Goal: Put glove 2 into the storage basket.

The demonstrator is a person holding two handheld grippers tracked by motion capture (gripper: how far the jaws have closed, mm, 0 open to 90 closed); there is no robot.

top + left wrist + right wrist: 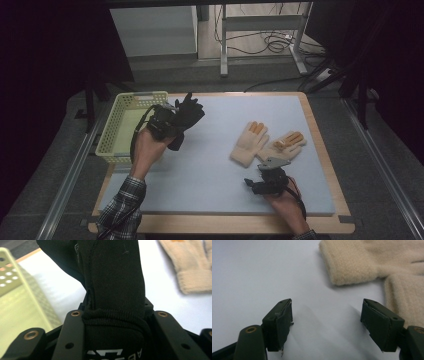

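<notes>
A black glove (187,120) hangs above the pale blue mat, just right of the yellow basket (116,131); my left gripper (167,122) is shut on it. In the left gripper view the glove's ribbed cuff (113,322) is pinched between the two jaws. Two beige knitted gloves with orange fingertips (250,141) (284,145) lie side by side on the right half of the mat. My right gripper (265,172) rests low just in front of them, open, with bare mat between its fingers (278,323); the beige glove cuffs (352,263) lie just beyond.
The mat (210,165) covers a wooden table (330,165). The perforated yellow basket stands at the table's left edge, its wall (15,285) close beside the left gripper. A metal frame and cables (270,42) lie on the floor behind the table.
</notes>
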